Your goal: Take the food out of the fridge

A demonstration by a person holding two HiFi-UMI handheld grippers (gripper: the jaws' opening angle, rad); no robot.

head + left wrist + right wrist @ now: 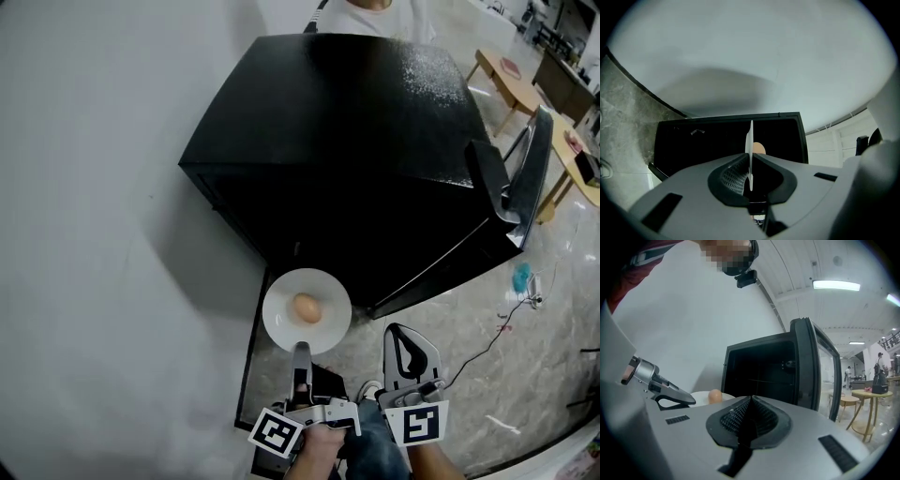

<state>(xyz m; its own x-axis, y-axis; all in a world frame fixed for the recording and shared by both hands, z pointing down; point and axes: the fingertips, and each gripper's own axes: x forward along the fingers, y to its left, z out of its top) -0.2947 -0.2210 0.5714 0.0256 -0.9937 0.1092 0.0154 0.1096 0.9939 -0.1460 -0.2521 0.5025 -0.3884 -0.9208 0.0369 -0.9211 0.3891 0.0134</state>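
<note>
A white plate point(281, 323) with a brown egg point(306, 307) on it hangs in front of the black fridge point(356, 141), just outside its opening. My left gripper point(301, 354) is shut on the plate's near rim. In the left gripper view the plate point(750, 140) shows edge-on between the jaws, with the egg point(759, 148) behind it. My right gripper point(405, 345) is to the right of the plate, shut with nothing in it. In the right gripper view its pads point(740, 420) meet, and the plate point(699, 396), the egg point(715, 395) and the dark fridge interior point(759, 373) lie ahead.
The fridge door point(530, 173) stands open to the right. A white wall point(84, 187) runs along the left. Wooden tables point(511, 80) stand at the far right. A thin cable point(487, 342) and a blue object point(521, 277) lie on the marble floor. A person point(375, 11) stands behind the fridge.
</note>
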